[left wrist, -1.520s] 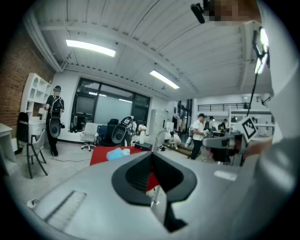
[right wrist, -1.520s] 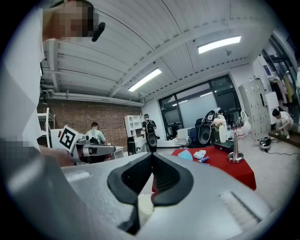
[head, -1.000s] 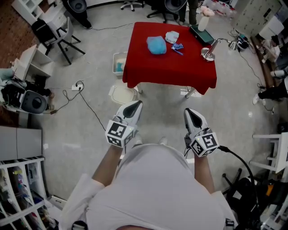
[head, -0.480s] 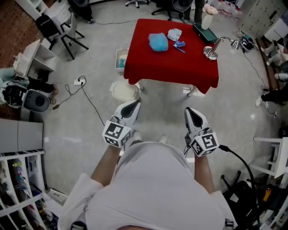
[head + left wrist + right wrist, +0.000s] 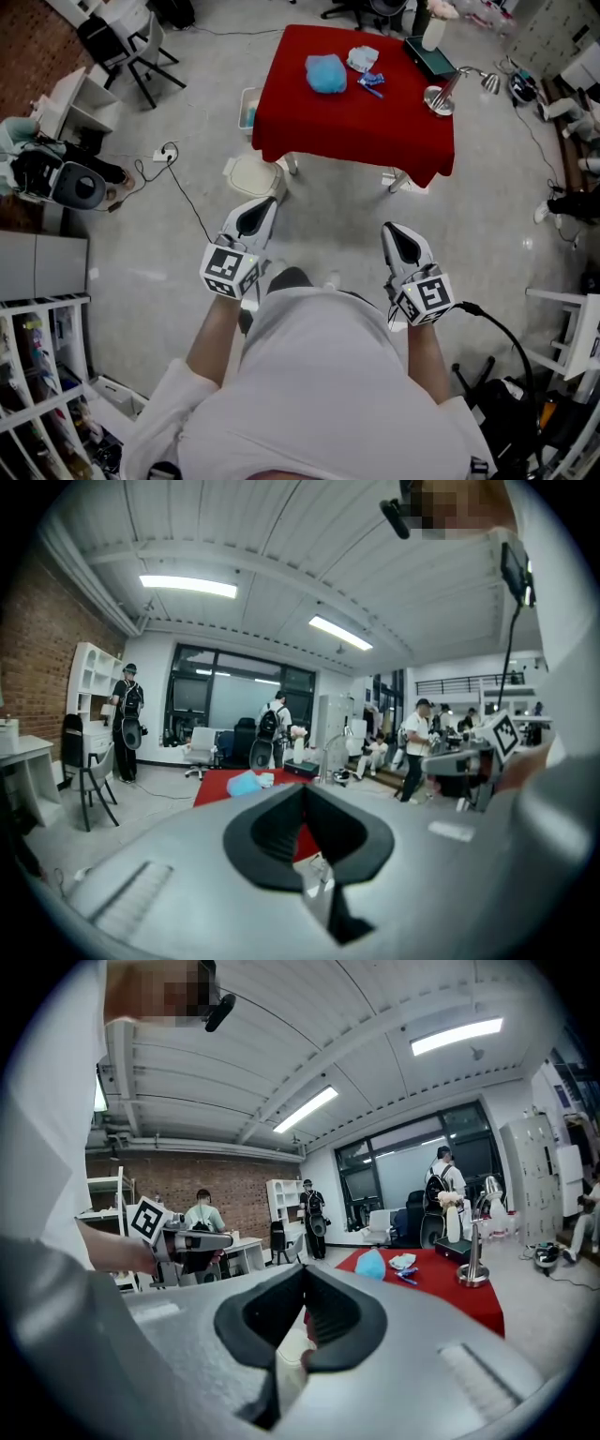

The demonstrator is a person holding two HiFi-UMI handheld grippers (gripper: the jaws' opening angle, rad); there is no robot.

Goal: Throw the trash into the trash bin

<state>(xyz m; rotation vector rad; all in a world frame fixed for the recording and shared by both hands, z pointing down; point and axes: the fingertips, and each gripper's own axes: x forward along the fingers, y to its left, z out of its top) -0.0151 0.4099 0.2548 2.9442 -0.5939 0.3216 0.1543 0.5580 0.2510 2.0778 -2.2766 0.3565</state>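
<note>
A red-clothed table [image 5: 356, 122] stands ahead of me. On it lie a blue crumpled wad [image 5: 326, 73], a white crumpled paper [image 5: 362, 58] and a small blue wrapper [image 5: 371, 84]. A white bin [image 5: 247, 111] sits on the floor by the table's left side, and a round white bin or lid [image 5: 253, 175] lies nearer me. My left gripper [image 5: 262, 207] and right gripper [image 5: 398, 235] are held in front of my body, well short of the table, both shut and empty. The blue wad [image 5: 371, 1265] and table [image 5: 450, 1293] show past the right jaws.
A lamp [image 5: 441, 98], a dark box [image 5: 431, 58] and a white bottle [image 5: 431, 33] stand at the table's right end. A cable and power strip [image 5: 165, 155] lie on the floor at left, near shelves and chairs. Several people stand in the room's background.
The table has drawn slightly nearer and shifted in view as I step forward. My left gripper has moved left; a shoe now shows below it. Both grippers stay shut.
</note>
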